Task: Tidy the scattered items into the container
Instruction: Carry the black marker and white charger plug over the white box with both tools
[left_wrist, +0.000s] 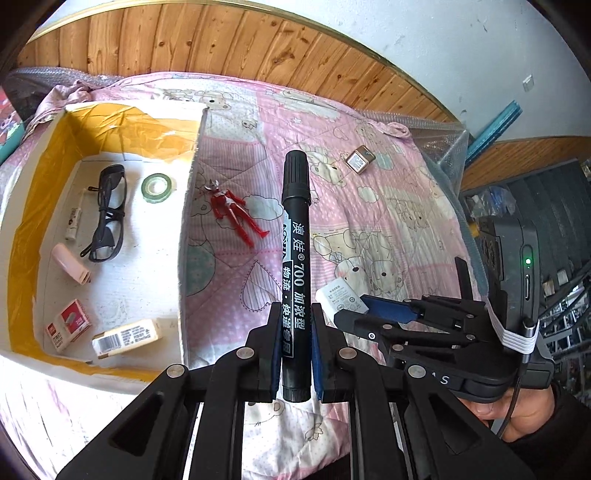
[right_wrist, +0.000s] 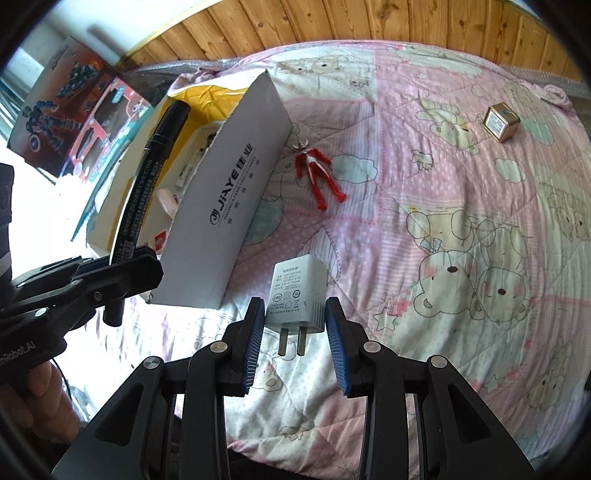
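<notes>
Left wrist view: left gripper (left_wrist: 295, 354) clamps a black marker (left_wrist: 294, 236), held right of the cardboard box (left_wrist: 190, 206); right gripper (right_wrist: 295, 343), fingers apart, straddles a white charger (right_wrist: 298, 295) on the bed quilt (right_wrist: 461, 192), near the box; red figure (right_wrist: 318, 173) lies beside the box.

You see a pink quilt (right_wrist: 424, 177) printed with cartoon bears spread across the bed, with bubble wrap (left_wrist: 439, 140) showing along its far edge. Behind it, wood panelling (left_wrist: 207, 40) runs along the lower part of a white wall (left_wrist: 461, 40). Off the quilt's side in the right wrist view, two toy boxes stand together: a dark robot toy box (right_wrist: 55, 96) and a pink toy box (right_wrist: 110, 118).
</notes>
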